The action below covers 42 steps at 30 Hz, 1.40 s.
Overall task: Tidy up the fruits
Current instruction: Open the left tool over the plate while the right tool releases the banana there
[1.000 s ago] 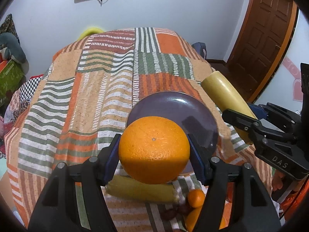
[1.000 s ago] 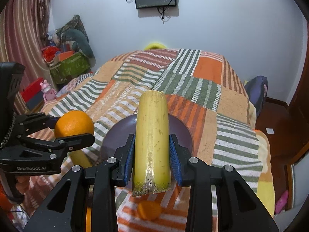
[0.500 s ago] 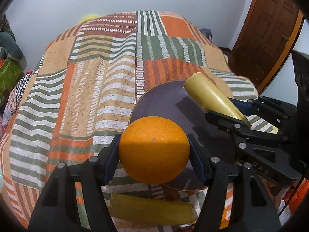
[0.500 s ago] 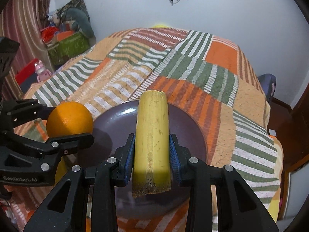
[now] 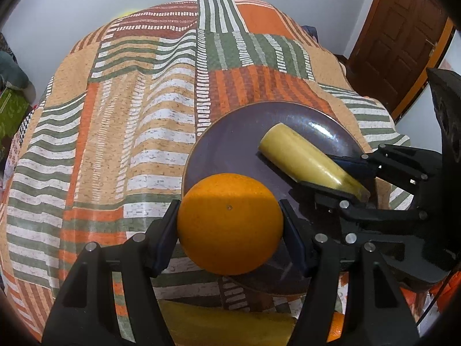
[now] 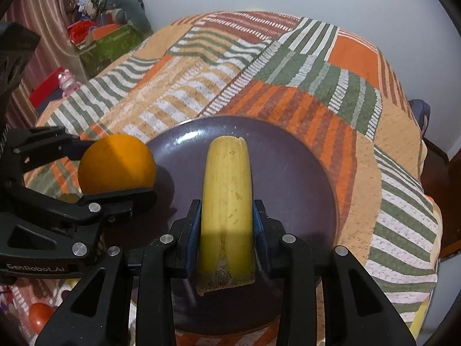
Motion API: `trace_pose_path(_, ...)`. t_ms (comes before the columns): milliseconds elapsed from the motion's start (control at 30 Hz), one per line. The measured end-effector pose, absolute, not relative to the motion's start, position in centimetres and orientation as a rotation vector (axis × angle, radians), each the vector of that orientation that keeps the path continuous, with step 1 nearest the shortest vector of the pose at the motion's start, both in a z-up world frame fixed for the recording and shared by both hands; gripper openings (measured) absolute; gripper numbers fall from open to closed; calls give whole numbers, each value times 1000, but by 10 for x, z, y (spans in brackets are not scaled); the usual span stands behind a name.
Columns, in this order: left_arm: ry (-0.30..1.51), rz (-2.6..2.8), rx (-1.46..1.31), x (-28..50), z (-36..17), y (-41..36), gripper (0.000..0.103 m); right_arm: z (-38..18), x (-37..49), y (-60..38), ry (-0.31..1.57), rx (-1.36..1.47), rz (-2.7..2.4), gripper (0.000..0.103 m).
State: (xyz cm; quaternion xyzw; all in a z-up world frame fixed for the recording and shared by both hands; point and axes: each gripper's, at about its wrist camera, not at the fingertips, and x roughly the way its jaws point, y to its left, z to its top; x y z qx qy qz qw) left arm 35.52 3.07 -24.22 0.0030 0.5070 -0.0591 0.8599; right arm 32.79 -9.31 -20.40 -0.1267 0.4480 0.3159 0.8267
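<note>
A dark purple plate (image 5: 230, 135) (image 6: 294, 167) lies on the striped patchwork bedspread. My left gripper (image 5: 229, 225) is shut on a large orange (image 5: 229, 225) (image 6: 116, 163), held over the plate's near left rim. My right gripper (image 6: 226, 227) is shut on a yellow banana piece (image 6: 226, 190) (image 5: 299, 158) that points out over the middle of the plate. In the left wrist view the right gripper (image 5: 340, 178) comes in from the right side. Whether the fruit touches the plate I cannot tell.
Another yellow banana piece (image 5: 227, 325) lies on the bedspread just before the plate, with a small orange fruit (image 5: 335, 328) beside it. A red fruit (image 6: 40, 317) sits at the lower left. A wooden door (image 5: 403, 28) and a cluttered green box (image 6: 109, 43) flank the bed.
Both grippers have sunk and moved forward over the plate with their fruit. The plate looks larger and closer, and the banana piece now reaches over its middle.
</note>
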Motion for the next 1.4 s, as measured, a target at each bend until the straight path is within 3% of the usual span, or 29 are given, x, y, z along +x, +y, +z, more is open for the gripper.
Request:
trace_pose_path(433,1111,-137,-33,362,-253,36,67,-201,330,-94,994,-274,684,32)
trace_pose_path(633,1005,-110,-22,349,-229,38,83,-180,320,-108,938,-230,644,45)
trace_pose_path(1400,869,-69,3,213,-157,53,85,-117,213,-142,778,-171,571,48)
